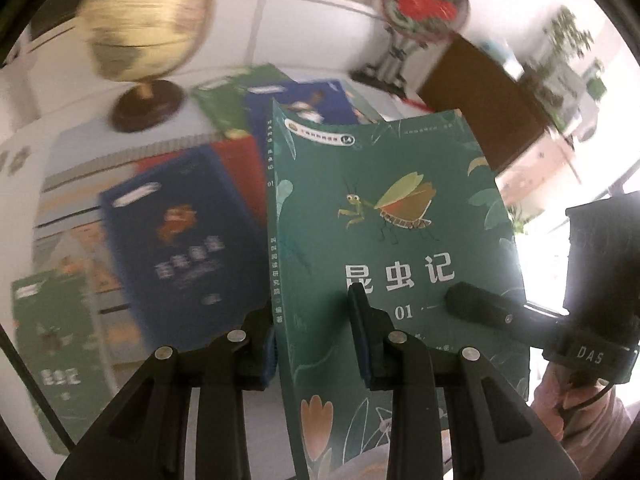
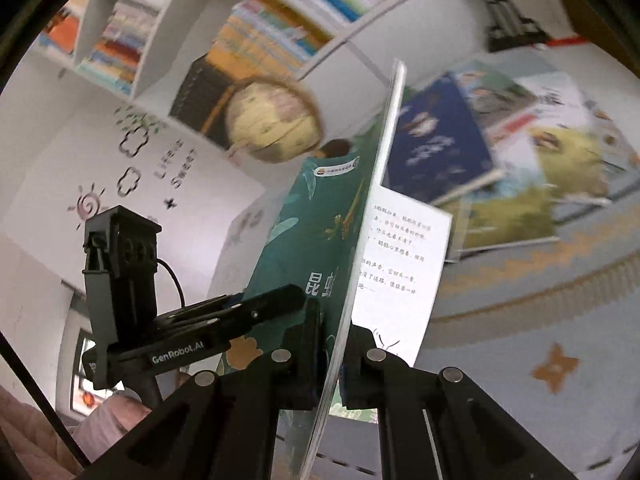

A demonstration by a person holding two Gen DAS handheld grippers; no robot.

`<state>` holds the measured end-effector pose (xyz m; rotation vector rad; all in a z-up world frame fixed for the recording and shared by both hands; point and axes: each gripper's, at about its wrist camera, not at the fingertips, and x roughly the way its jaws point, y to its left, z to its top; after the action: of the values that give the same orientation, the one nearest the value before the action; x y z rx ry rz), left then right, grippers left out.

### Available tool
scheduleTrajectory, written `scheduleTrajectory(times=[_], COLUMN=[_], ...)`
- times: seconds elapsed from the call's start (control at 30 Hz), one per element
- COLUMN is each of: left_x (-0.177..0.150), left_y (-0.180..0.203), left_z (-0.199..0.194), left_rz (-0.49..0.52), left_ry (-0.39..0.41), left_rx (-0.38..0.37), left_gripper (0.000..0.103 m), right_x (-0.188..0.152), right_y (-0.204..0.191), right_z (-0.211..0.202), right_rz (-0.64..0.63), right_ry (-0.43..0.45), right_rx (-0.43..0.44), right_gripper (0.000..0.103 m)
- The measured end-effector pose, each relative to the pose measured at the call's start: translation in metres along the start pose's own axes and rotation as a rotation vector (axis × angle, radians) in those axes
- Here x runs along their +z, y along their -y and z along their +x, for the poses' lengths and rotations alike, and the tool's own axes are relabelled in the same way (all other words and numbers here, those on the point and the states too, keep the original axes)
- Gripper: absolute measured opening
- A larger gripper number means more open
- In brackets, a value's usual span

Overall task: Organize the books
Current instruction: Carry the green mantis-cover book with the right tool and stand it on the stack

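Green insect book [image 1: 384,240] is clamped by both hand-held grippers, left [image 1: 316,344] and right [image 2: 332,364].

The green book [image 1: 384,216] carries the title "昆虫记" and the number "01" on its cover. The right gripper [image 1: 472,304] has "DAS" on its body; the left gripper [image 2: 276,300] reads "GenRobot.AI". A wall sticker [image 2: 176,168] says "Life is Sweet".

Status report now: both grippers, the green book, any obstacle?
Left gripper and right gripper both shut on green book, lifted. Other books lie below. Globe behind, apart.
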<state>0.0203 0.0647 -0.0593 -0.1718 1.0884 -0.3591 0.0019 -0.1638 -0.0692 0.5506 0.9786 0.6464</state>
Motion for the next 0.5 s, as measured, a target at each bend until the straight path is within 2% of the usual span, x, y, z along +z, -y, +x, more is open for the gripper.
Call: scheduleTrajectory(times=[0.23,0.5], left_x=[-0.02,-0.063], left_y=[-0.084,-0.183], left_z=[-0.054,-0.075], left_rz=[-0.129,-0.32], left_ry=[0.076,0.076], left_rx=[0.054,0.136], left_gripper=[0.029,0.029], right_x=[0.002,-0.027], right_y=[-0.067,-0.124], right_z=[0.062,0.161], right_rz=[-0.089,-0.135], right_ry=[-0.067,-0.195], right_rx=[0.09,0.129], right_gripper=[0.008,0.008])
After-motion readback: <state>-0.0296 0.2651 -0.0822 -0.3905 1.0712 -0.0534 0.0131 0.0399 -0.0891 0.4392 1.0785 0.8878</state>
